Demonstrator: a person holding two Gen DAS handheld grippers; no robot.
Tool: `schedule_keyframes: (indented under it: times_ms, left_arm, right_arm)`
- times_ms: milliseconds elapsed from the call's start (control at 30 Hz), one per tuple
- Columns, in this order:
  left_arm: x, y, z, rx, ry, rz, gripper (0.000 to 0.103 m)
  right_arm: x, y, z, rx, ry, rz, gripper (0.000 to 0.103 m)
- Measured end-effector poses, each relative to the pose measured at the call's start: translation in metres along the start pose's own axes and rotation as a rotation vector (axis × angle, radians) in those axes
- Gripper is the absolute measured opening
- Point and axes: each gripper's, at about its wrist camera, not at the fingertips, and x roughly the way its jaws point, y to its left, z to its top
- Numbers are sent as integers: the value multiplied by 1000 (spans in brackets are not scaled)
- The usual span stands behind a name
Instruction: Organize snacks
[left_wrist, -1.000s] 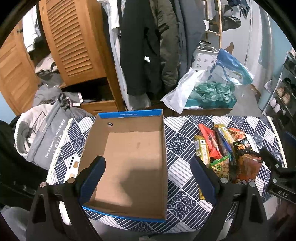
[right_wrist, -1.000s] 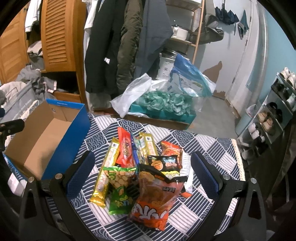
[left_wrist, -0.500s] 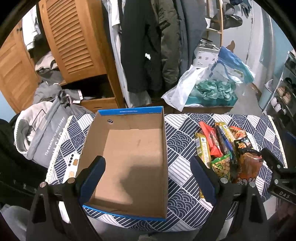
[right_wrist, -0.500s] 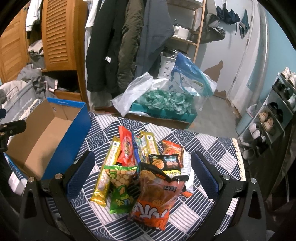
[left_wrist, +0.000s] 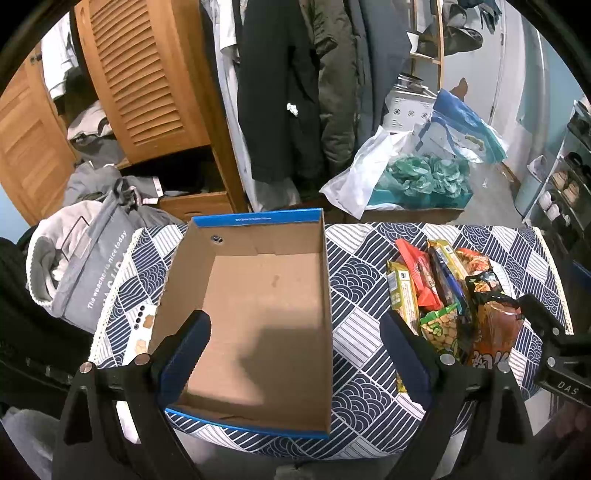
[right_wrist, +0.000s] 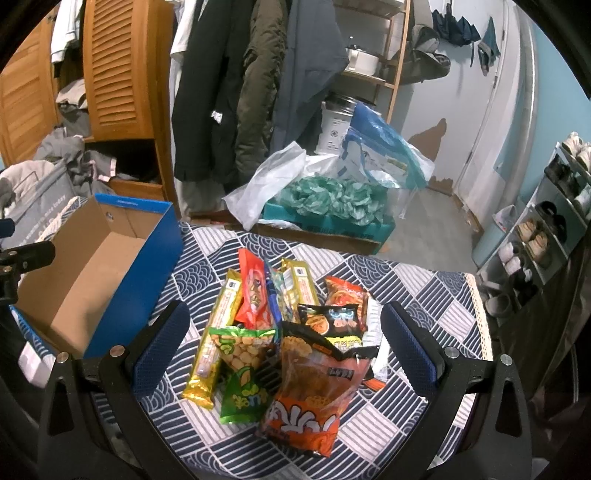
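Note:
An empty blue cardboard box (left_wrist: 258, 317) sits on the left of a table with a blue-and-white patterned cloth (left_wrist: 354, 273); it also shows in the right wrist view (right_wrist: 92, 273). A pile of snack packets (right_wrist: 280, 332) lies to its right, with an orange bag (right_wrist: 310, 391) and a green peanut bag (right_wrist: 243, 365) in front; the pile also shows in the left wrist view (left_wrist: 447, 302). My left gripper (left_wrist: 295, 347) is open above the box's near end. My right gripper (right_wrist: 284, 336) is open above the pile, holding nothing.
Behind the table hang coats (right_wrist: 255, 85) beside a wooden louvred wardrobe (left_wrist: 147, 74). A box with white and blue plastic bags (right_wrist: 332, 195) stands on the floor. A grey laundry bag (left_wrist: 81, 266) is at the left, a shoe rack (right_wrist: 546, 229) at the right.
Both views have shifted slightly, with the box and snack pile sitting a little lower in the frame. Both grippers stay open and nothing on the table has moved.

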Motion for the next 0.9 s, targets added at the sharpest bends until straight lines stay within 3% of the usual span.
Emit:
schedule_keyframes:
  times_ms: [900]
  left_arm:
    - [2,-7,-1,5,15,-7,94]
  right_arm:
    - [0,-1,1,2,4,3,101]
